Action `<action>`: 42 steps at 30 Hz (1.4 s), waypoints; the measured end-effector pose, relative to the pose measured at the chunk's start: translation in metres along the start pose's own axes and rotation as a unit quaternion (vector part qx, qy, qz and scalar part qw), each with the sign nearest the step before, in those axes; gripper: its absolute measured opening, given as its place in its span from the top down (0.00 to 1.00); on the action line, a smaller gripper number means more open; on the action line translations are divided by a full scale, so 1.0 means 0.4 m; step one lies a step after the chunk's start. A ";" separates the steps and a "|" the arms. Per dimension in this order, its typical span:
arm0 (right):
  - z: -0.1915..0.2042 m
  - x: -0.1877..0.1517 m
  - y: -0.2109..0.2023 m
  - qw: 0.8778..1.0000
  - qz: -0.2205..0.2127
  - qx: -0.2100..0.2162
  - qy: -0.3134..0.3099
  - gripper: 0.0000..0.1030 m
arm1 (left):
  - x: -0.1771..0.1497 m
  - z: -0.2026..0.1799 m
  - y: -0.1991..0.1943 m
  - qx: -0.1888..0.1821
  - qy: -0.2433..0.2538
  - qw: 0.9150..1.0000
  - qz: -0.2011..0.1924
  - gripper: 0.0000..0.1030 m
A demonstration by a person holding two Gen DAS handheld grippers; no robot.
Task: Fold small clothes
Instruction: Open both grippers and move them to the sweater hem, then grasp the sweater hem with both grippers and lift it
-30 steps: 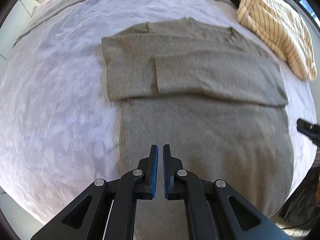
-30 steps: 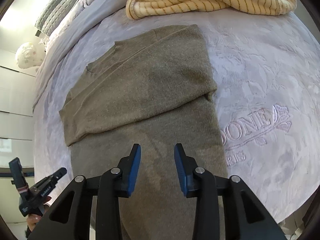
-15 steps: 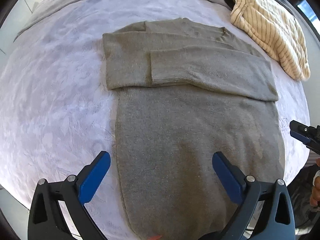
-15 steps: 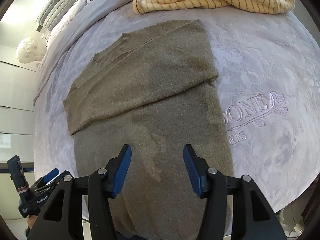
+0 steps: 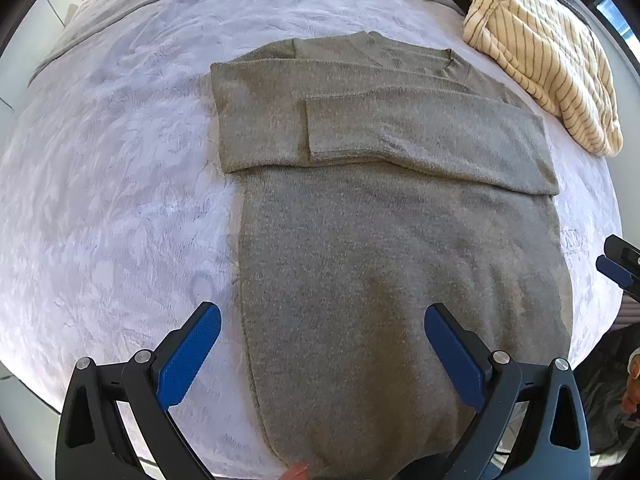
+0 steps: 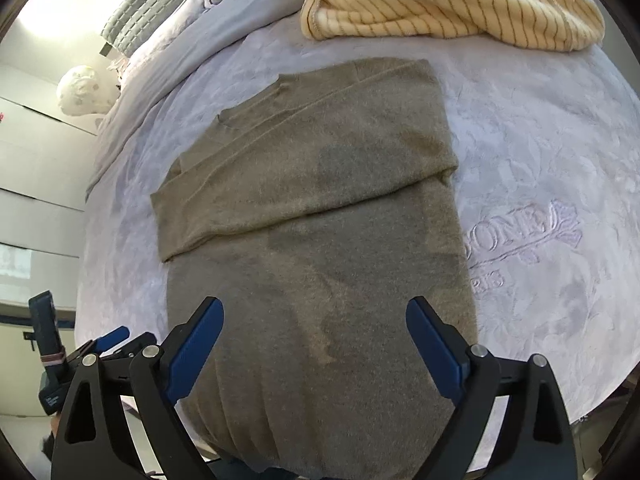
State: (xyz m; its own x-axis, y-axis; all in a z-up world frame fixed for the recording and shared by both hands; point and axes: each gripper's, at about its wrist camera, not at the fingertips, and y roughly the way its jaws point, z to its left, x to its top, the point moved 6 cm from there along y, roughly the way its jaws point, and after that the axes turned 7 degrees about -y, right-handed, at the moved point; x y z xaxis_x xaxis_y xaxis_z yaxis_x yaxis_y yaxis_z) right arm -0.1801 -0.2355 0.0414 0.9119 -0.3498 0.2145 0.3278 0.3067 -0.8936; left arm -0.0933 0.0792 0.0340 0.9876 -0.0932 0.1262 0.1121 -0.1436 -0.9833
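Both jaws stand wide apart, holding nothing — your right gripper [image 6: 314, 350] has just been opening, your left gripper [image 5: 322, 358] hovers likewise. Flat on the bedspread [image 5: 120, 184], the grey sweater [image 5: 384, 264] has both sleeves folded in — folding hem to collar remains.

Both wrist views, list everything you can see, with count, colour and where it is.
sweater: one, grey-olive, flat on the bed, both sleeves folded across the chest.
striped garment: one, cream with thin brown stripes, bunched beyond the sweater's collar.
bed cover: one, pale lilac, embossed, under everything.
grey pillow: one, ribbed, at the far edge of the bed.
white patterned round object: one, beside the bed; what it is I cannot tell.
left gripper: black with blue pads, open above the sweater's lower part.
right gripper: same colours, just opened, nothing held.
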 end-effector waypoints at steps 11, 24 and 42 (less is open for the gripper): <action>-0.013 -0.031 0.012 0.999 0.002 0.042 0.029 0.09 | -0.015 -0.004 0.024 0.006 0.005 1.000 0.021 0.01; -0.090 -0.081 0.044 0.996 0.052 0.050 0.060 0.09 | -0.065 0.036 0.086 -0.001 0.023 0.998 0.061 0.01; -0.238 -0.410 0.096 0.968 0.215 0.106 0.076 0.08 | -0.301 0.064 0.159 -0.137 0.037 0.973 0.185 0.01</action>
State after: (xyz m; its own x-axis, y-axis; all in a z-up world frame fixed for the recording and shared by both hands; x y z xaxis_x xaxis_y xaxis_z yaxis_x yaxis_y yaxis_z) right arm -0.3404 -0.2506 -0.0657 0.9334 -0.2715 -0.2349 -0.0163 0.6216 -0.7832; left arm -0.2023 0.1064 -0.0470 0.9433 -0.2569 -0.2102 -0.2923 -0.3430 -0.8927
